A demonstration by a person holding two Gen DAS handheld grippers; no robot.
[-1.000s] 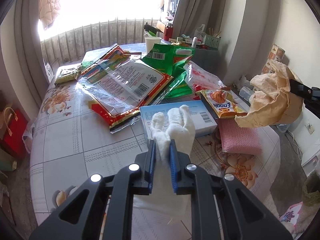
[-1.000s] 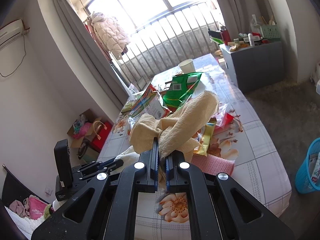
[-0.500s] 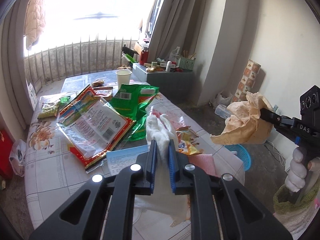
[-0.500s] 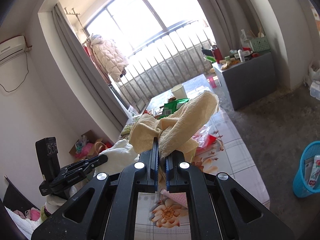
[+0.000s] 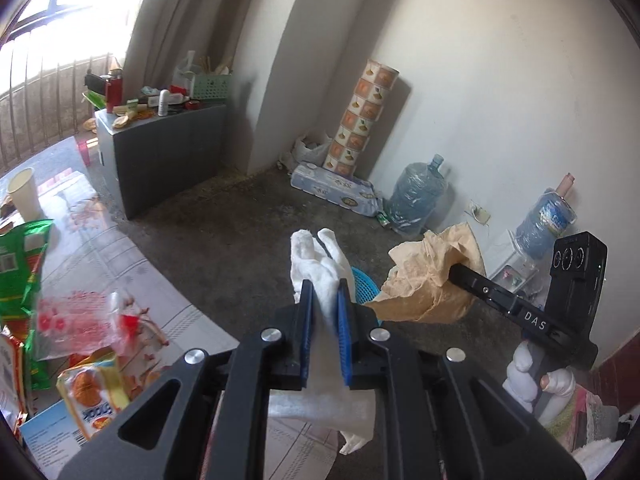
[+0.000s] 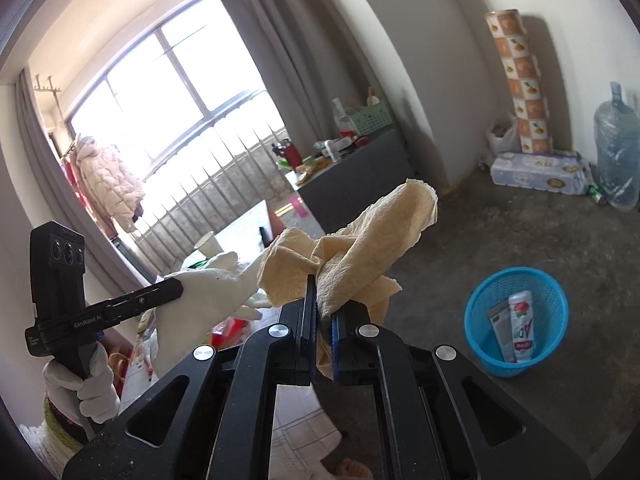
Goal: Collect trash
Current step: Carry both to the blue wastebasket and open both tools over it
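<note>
White cloth, a glove (image 5: 316, 268), is pinched between the blue-lined jaws of the left gripper (image 5: 324, 292), its fingers sticking up past the tips and its cuff hanging below. The right gripper (image 6: 324, 300) has its jaws pressed together on a crumpled tan paper towel (image 6: 360, 240), which billows up and to the left of them. Both pieces of trash are held in the air beside each other, off the desk's (image 5: 132, 276) edge and above the grey floor (image 6: 520, 232). A blue wastebasket (image 6: 516, 320) stands on the floor to the right, with a tube and a flat pack inside; from the left wrist the glove and towel cover most of it. Snack wrappers (image 5: 24, 264) lie on the desk. Against the wall stand water jugs (image 5: 416, 196), a tissue pack (image 5: 332, 192) and a patterned roll (image 5: 360, 116).
</note>
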